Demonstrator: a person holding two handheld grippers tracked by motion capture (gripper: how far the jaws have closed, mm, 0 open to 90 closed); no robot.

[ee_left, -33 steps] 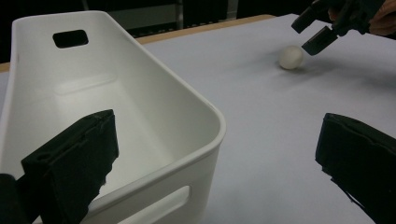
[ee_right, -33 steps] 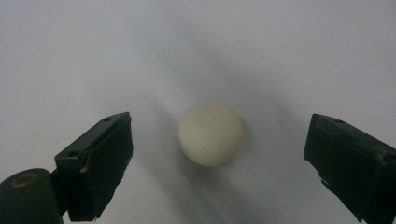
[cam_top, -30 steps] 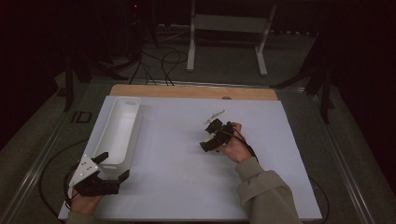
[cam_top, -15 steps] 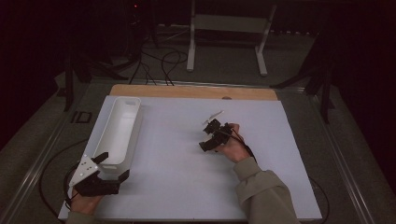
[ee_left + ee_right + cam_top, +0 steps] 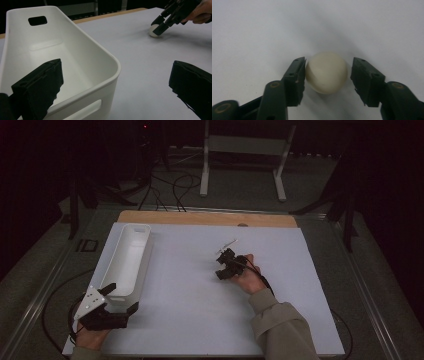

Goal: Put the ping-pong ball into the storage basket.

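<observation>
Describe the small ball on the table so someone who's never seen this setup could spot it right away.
Start at the white table and skip the long white bin near its left edge. Toward the middle, the right gripper reaches down to the surface. The ball lies between its two black jaws: small, round, cream-coloured, the only loose thing on the sheet besides the bin.

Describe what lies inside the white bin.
The white bin looks empty: its bare floor and far wall with a handle slot show in the left gripper view. One black jaw hides part of the near floor.
</observation>
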